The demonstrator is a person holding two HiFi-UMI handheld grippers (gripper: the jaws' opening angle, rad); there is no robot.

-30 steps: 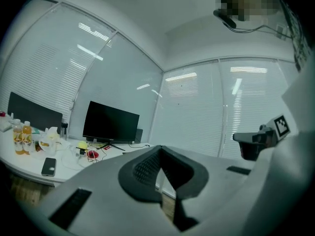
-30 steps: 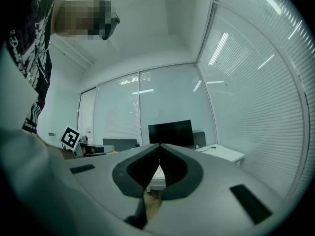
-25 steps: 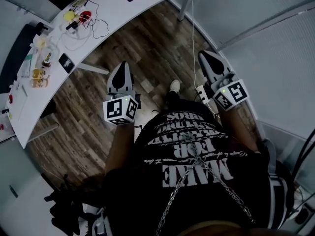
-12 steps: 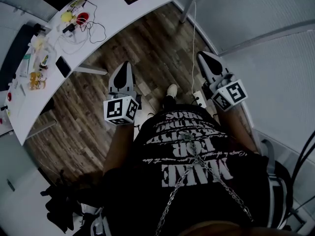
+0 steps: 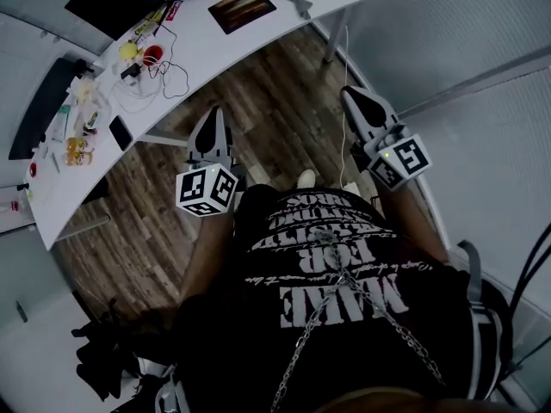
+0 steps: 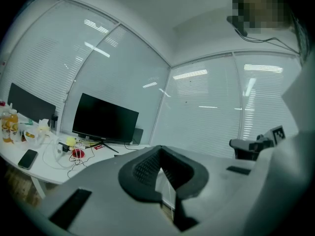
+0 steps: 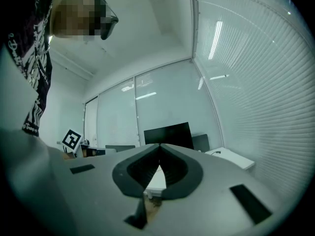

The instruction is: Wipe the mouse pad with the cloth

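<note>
The mouse pad [image 5: 244,8], a dark rectangle with a brownish picture, lies on the far end of the white curved desk [image 5: 194,37]. A small grey crumpled thing [image 5: 297,3], maybe the cloth, lies just right of it near the desk's end. My left gripper [image 5: 215,113] and right gripper [image 5: 349,94] hang over the wooden floor, short of the desk and pointing level toward it. Both are shut and hold nothing. In the left gripper view the jaws [image 6: 160,147] meet at their tips; in the right gripper view the jaws [image 7: 159,145] do the same.
A black monitor [image 6: 105,118] stands at the desk's back. Cables, a red round object [image 5: 150,56], a phone [image 5: 120,132] and bottles [image 5: 76,149] clutter the desk's left part. A desk leg [image 5: 334,37] and a white cable [image 5: 344,101] lie ahead of my right gripper. Blinds cover the right-hand wall [image 5: 482,84].
Desk and mouse pad have slid lower and further into the head view as the person and both grippers moved toward them. Both grippers stayed shut.
</note>
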